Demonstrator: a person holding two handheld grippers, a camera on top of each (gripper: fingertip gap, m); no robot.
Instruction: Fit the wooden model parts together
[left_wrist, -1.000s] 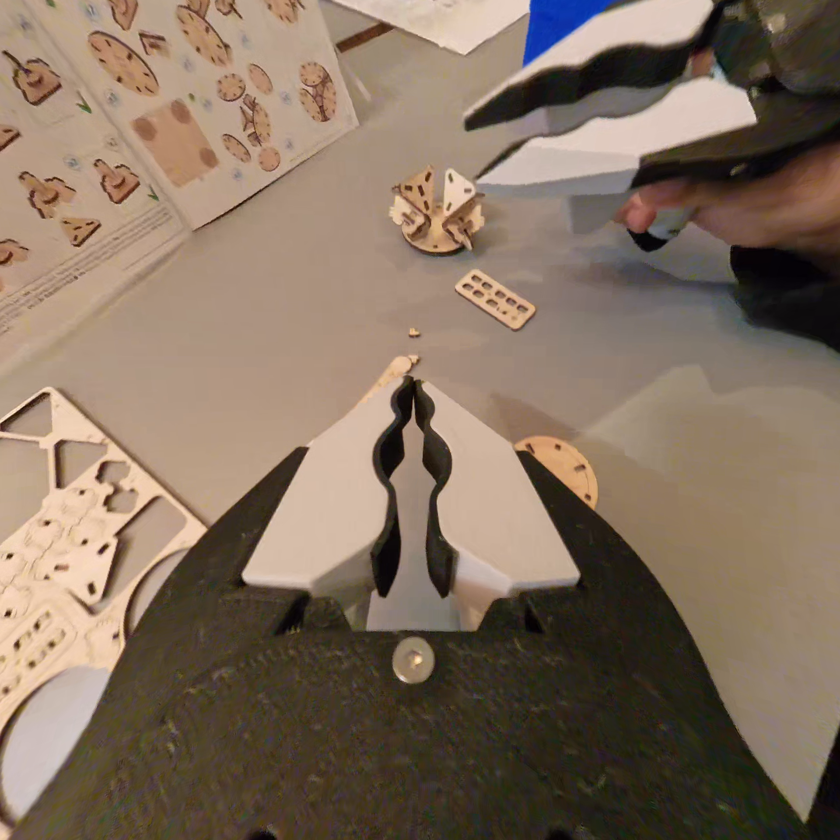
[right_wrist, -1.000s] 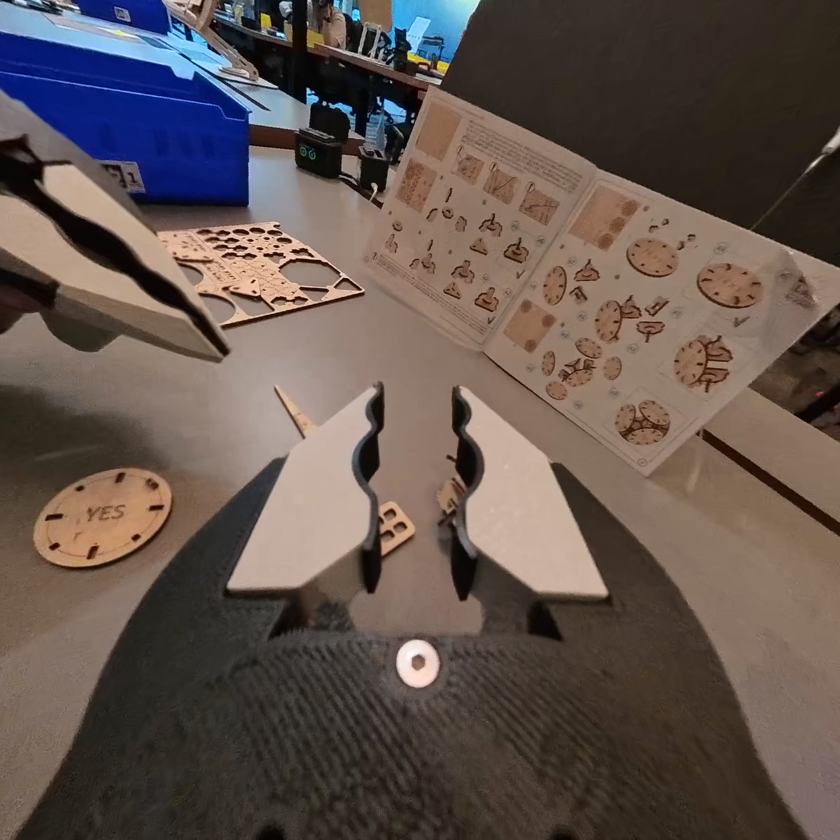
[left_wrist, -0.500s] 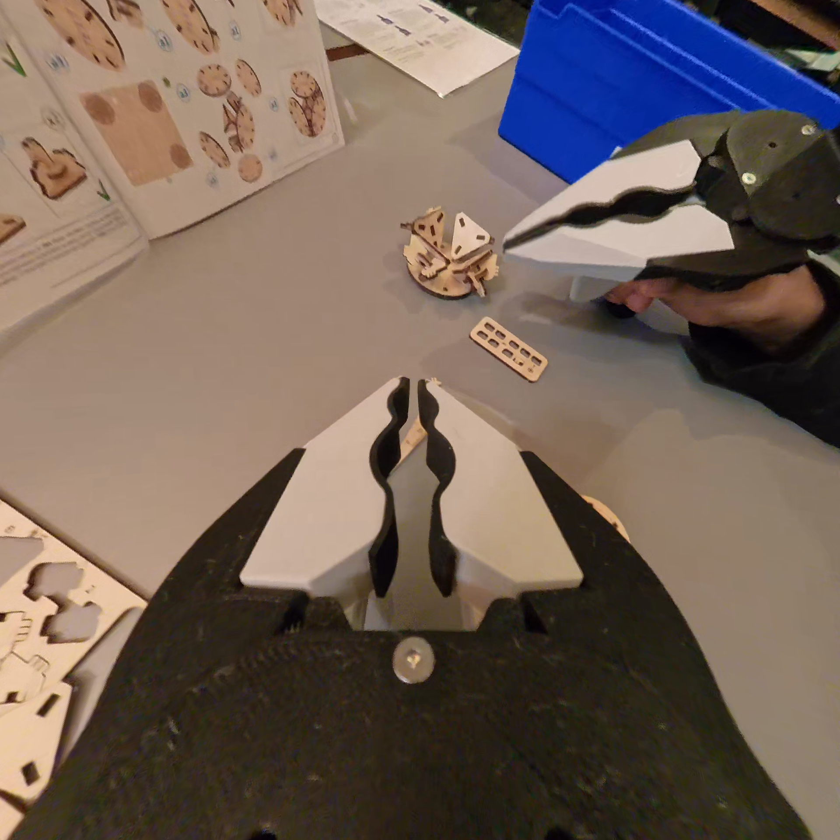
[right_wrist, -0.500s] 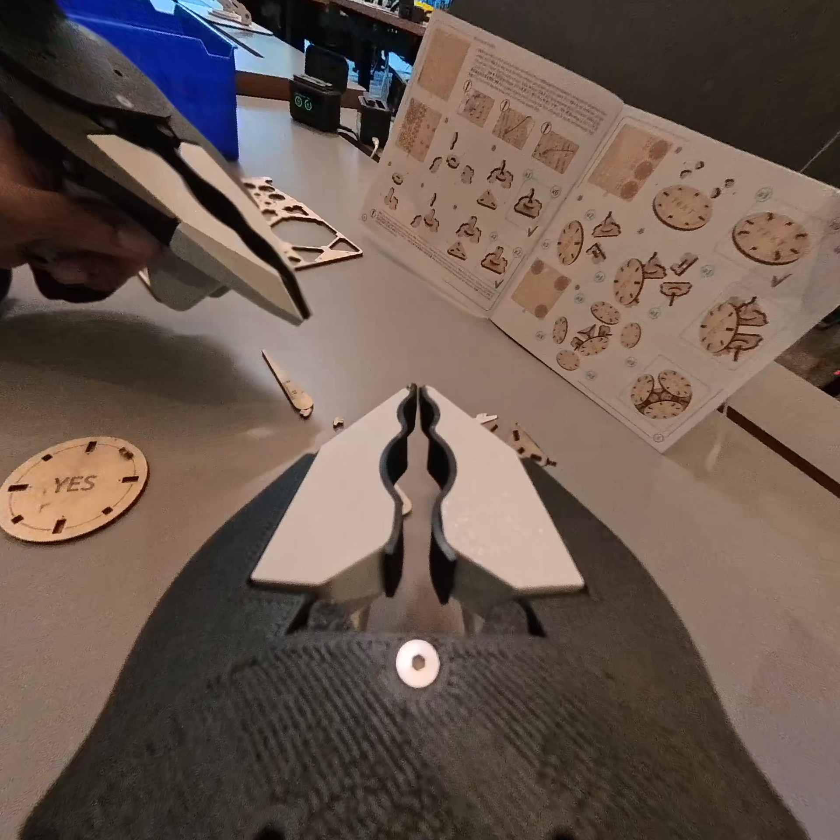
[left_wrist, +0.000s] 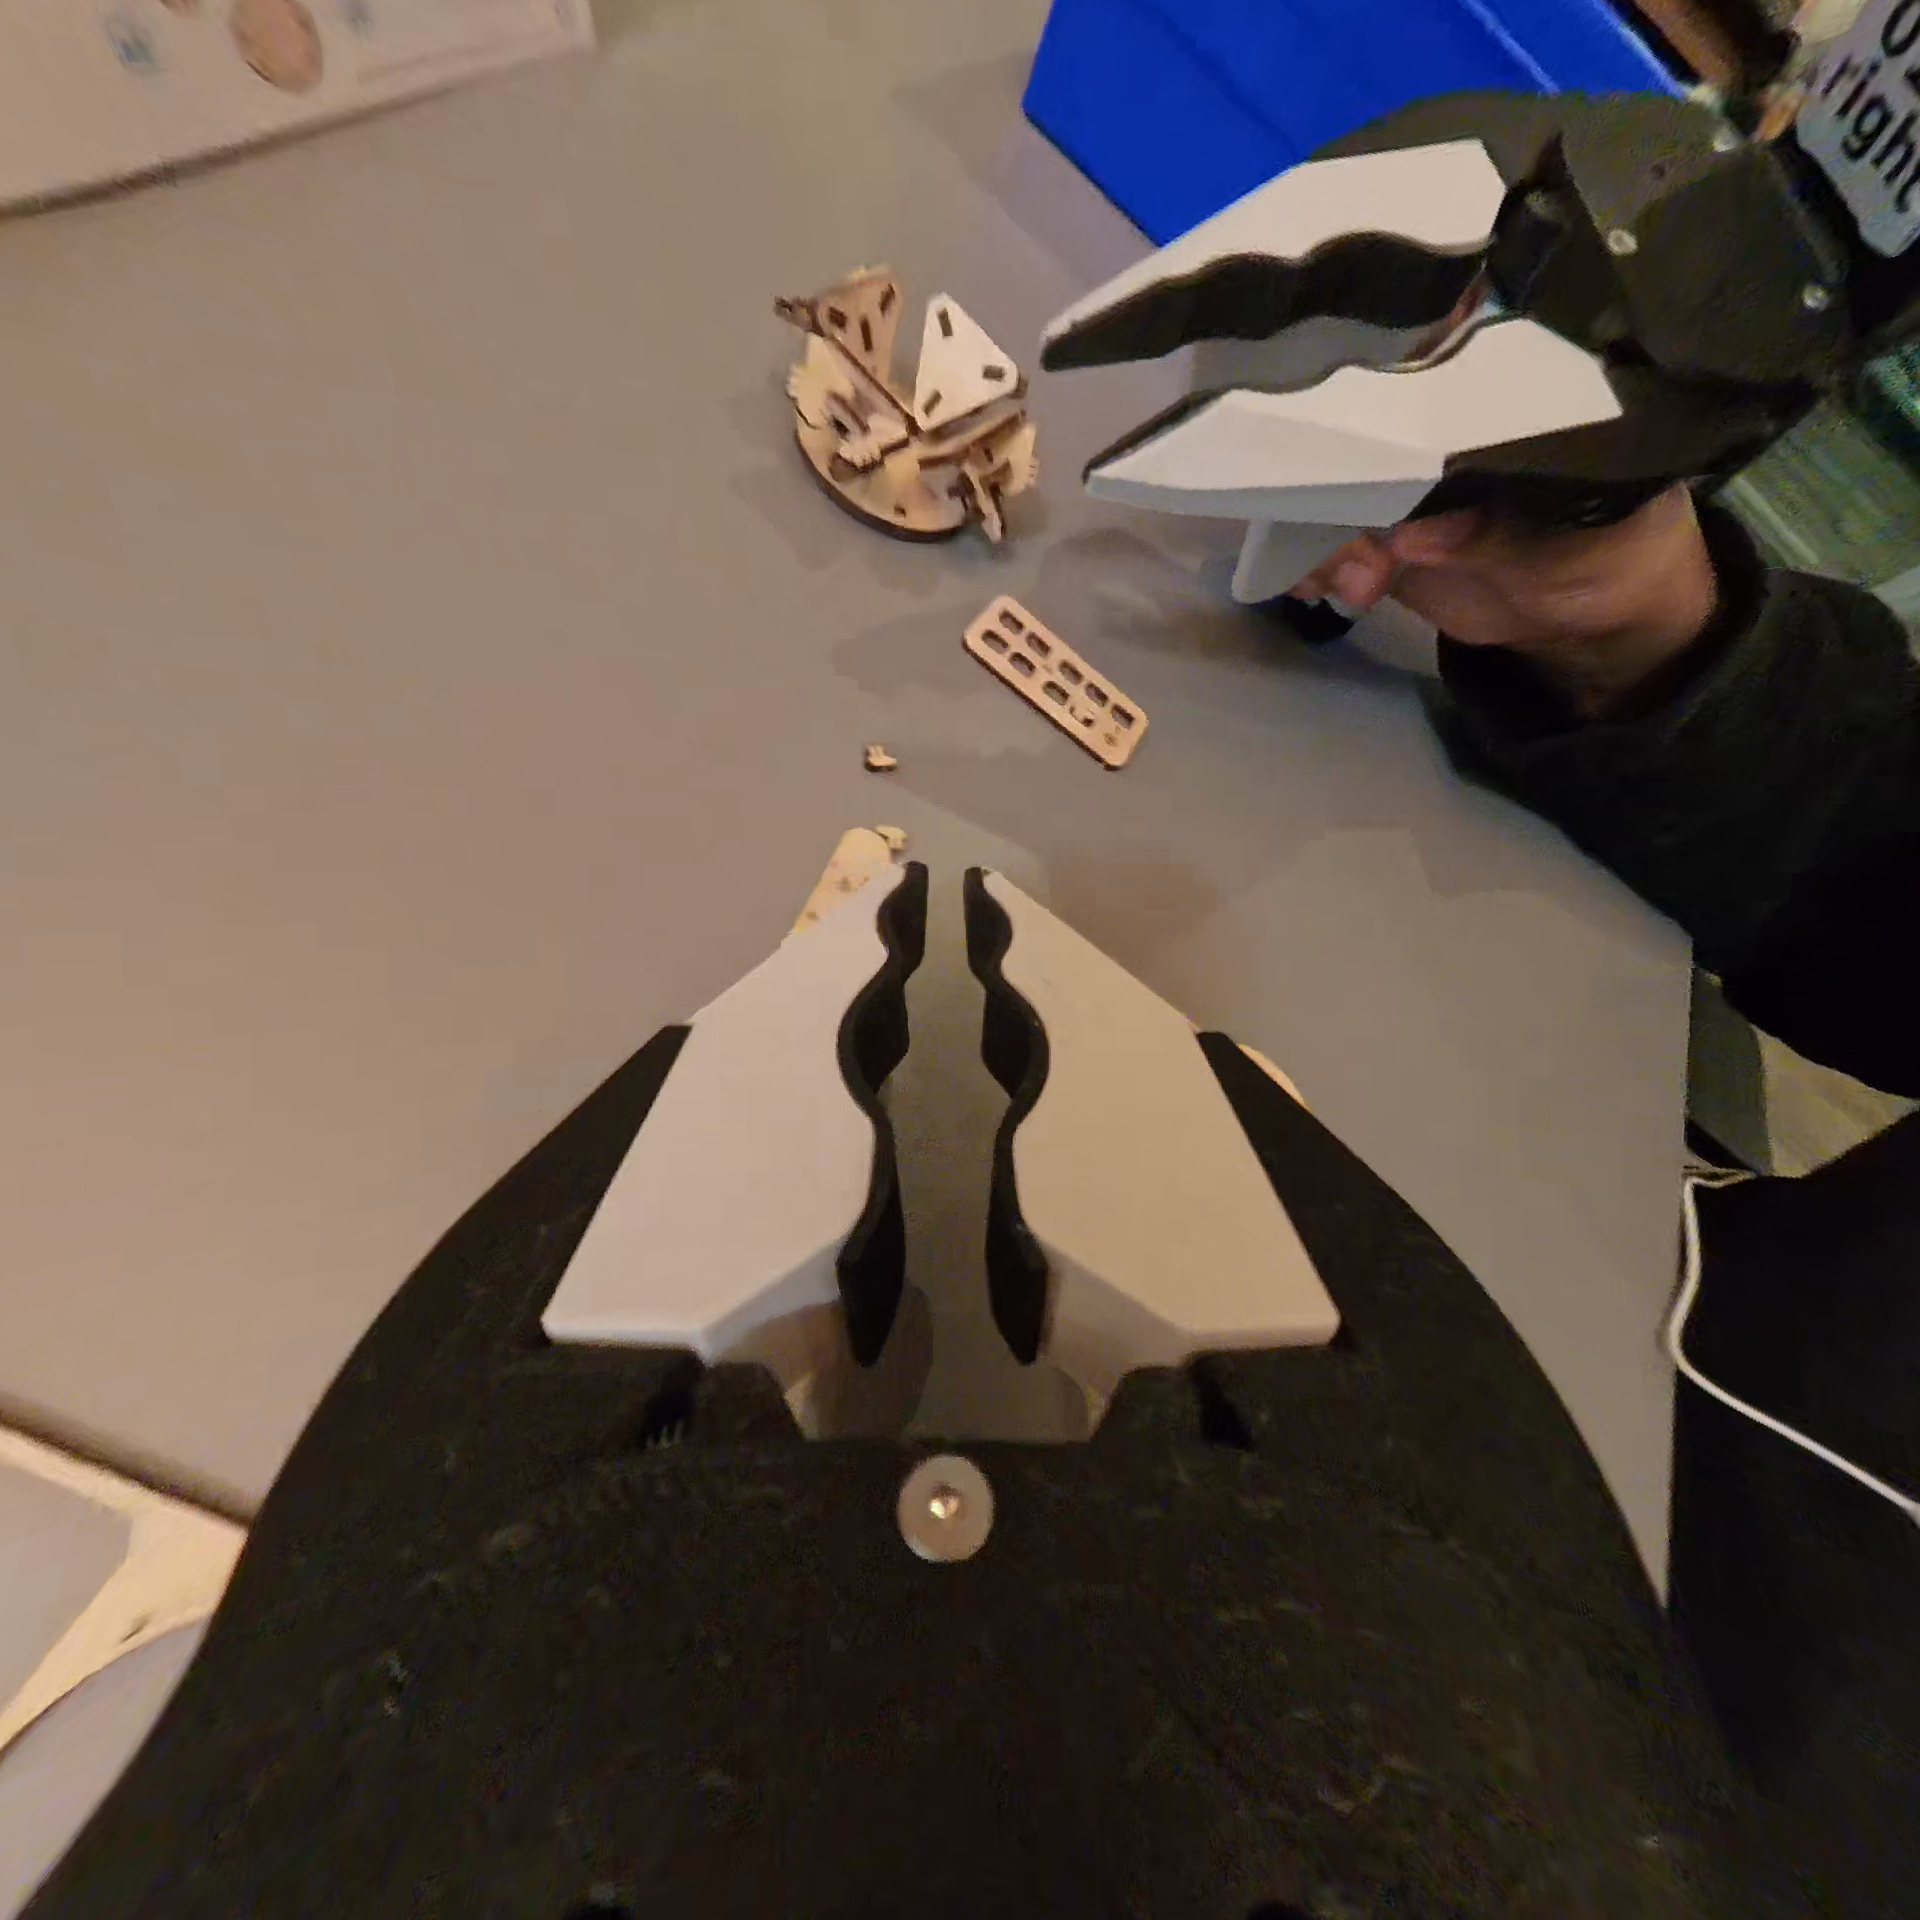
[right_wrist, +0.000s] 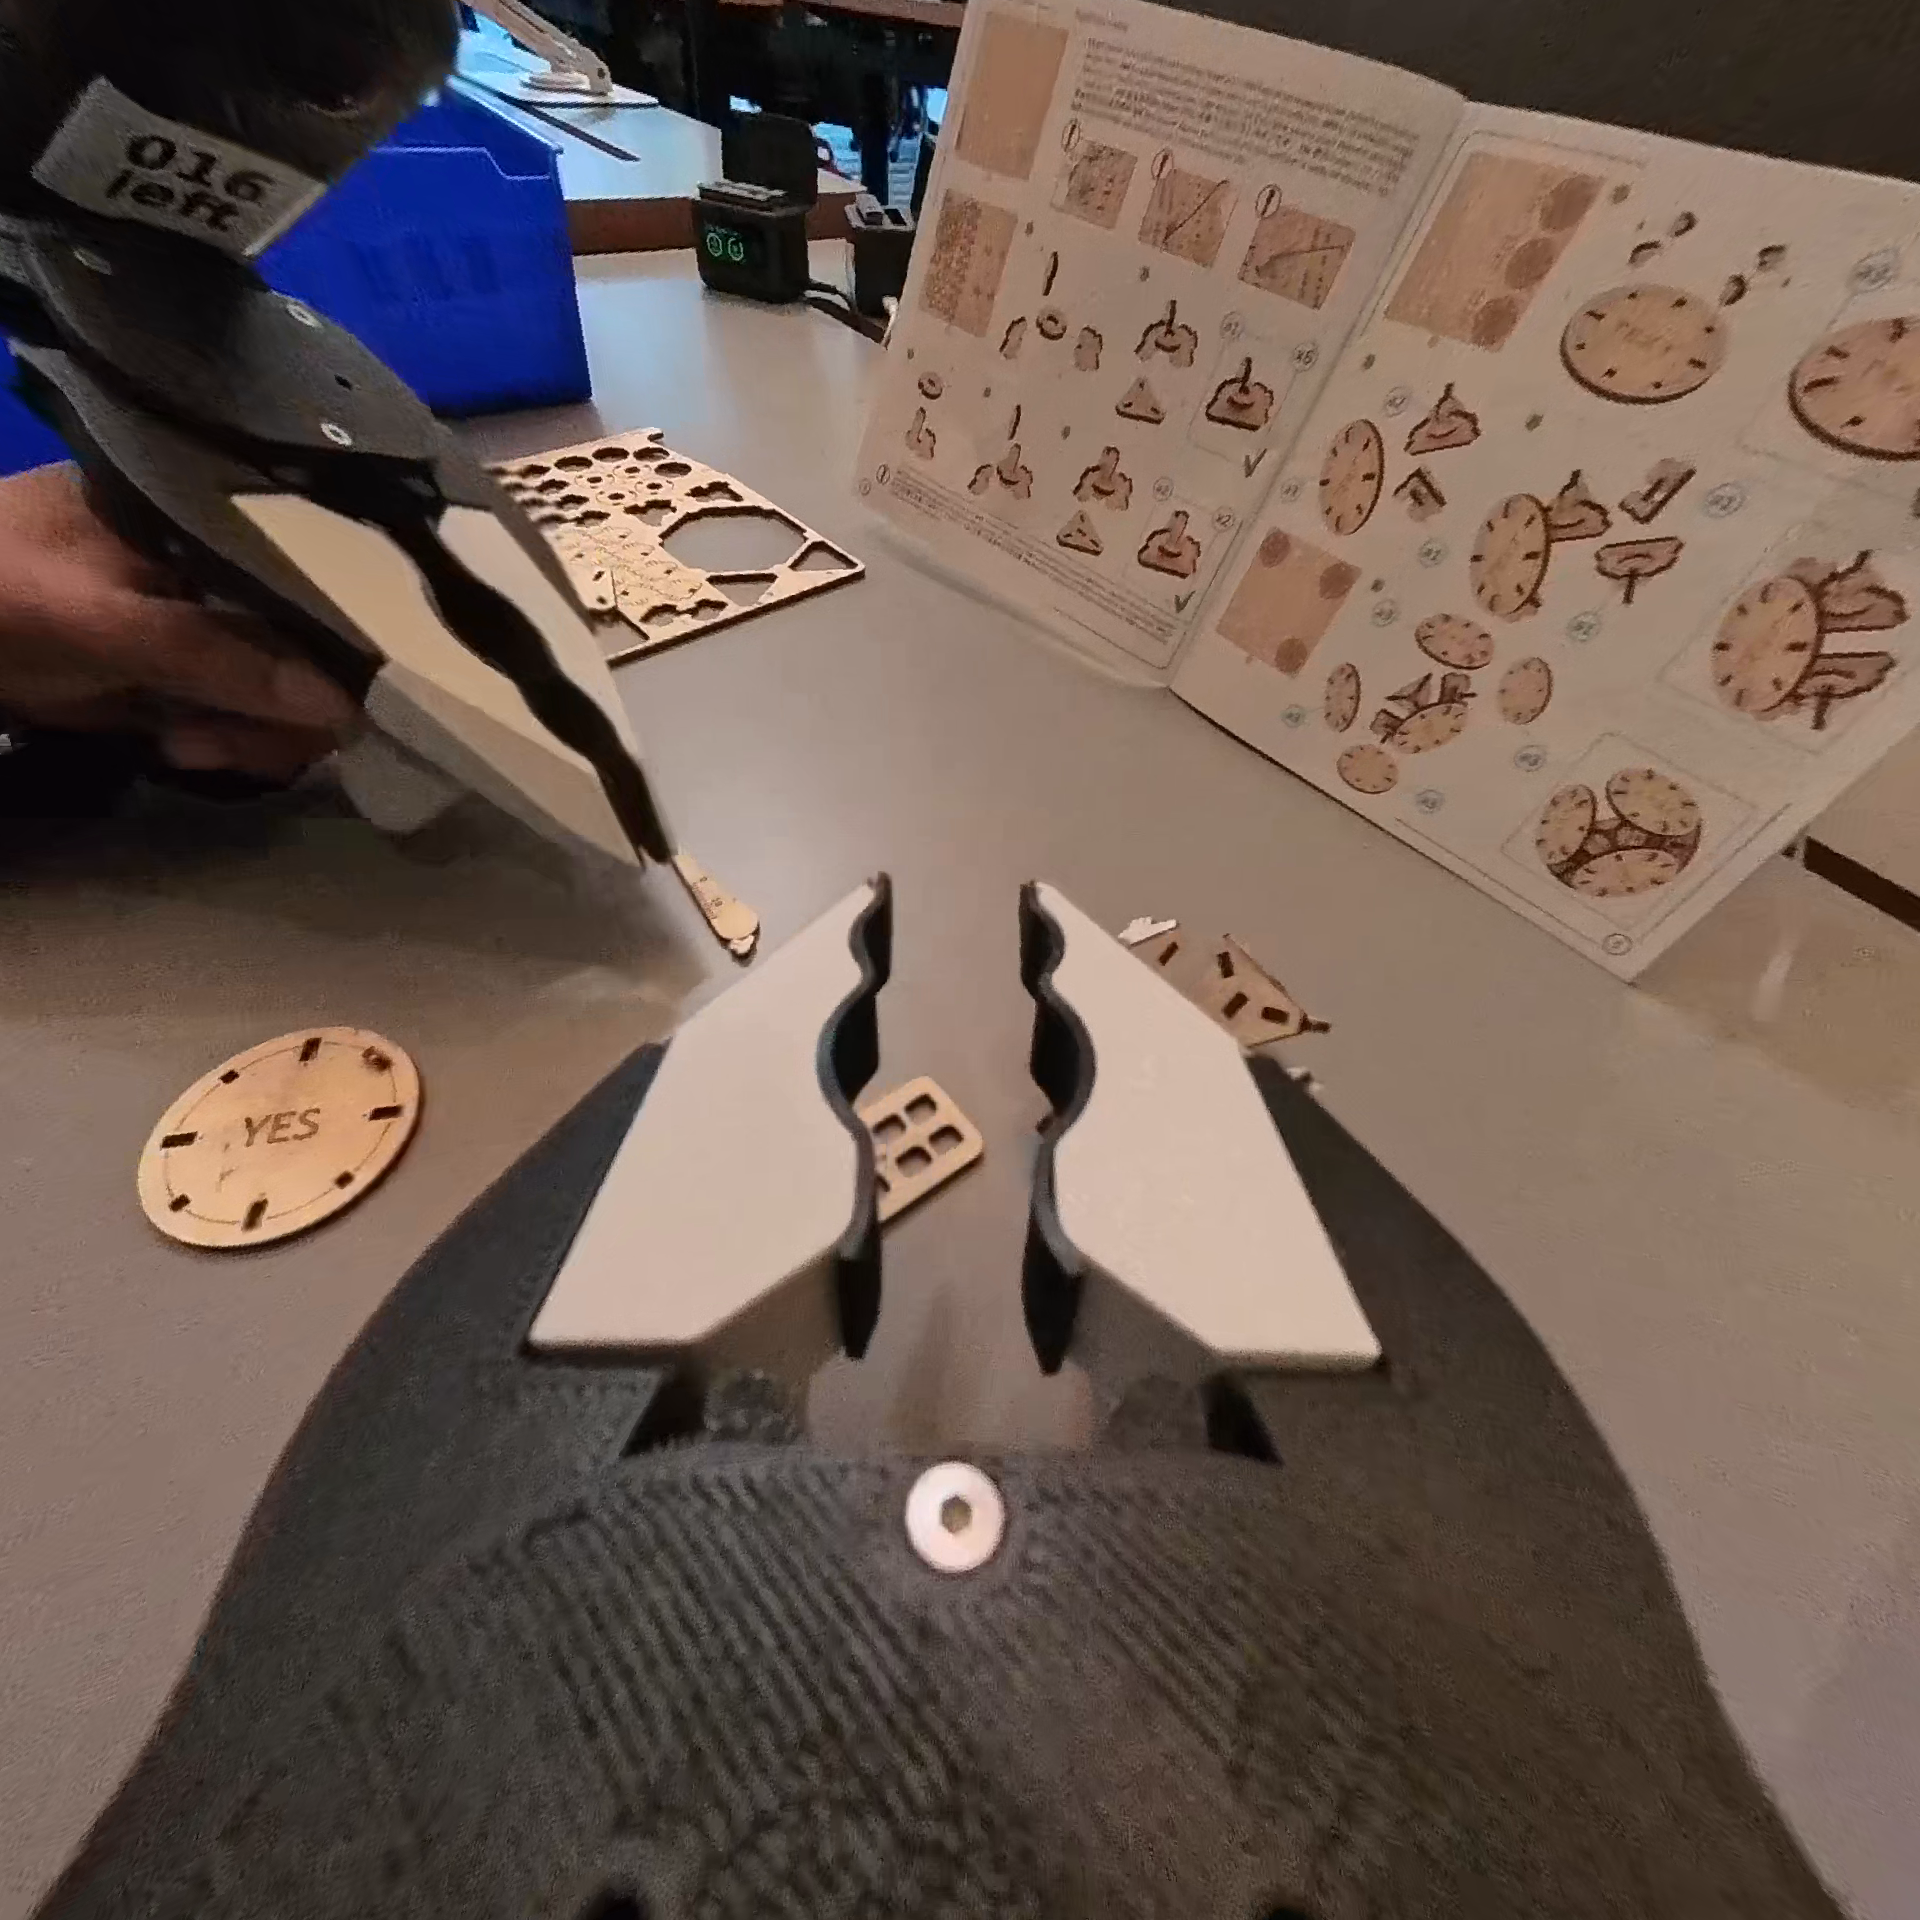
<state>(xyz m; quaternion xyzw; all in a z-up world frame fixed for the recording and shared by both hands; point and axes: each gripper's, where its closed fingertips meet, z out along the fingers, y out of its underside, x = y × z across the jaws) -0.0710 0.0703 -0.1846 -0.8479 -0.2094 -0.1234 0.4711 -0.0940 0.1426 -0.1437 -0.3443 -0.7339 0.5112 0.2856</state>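
My left gripper hangs low over the grey table with its pads a narrow slit apart and nothing between them. A thin wooden strip lies on the table just under its left fingertip. In the right wrist view the left gripper's tip is at the end of that strip. My right gripper is open and empty above a slotted wooden plate. A small wooden assembly on a round base stands just beside the right gripper's tips.
A round wooden disc lies at the left. An open instruction booklet stands at the back right. A cut-out plywood sheet and a blue bin are behind the left gripper. A tiny wood chip lies ahead. There is about 9 cm between the tips of the two grippers. Between my right fingertips and the slotted wooden plate there is roughly 6 cm. It turns up in the left wrist view as well.
My right gripper closed on air half a second ago and has opened again. My left gripper came down to the strip's end, and its pads parted slightly.
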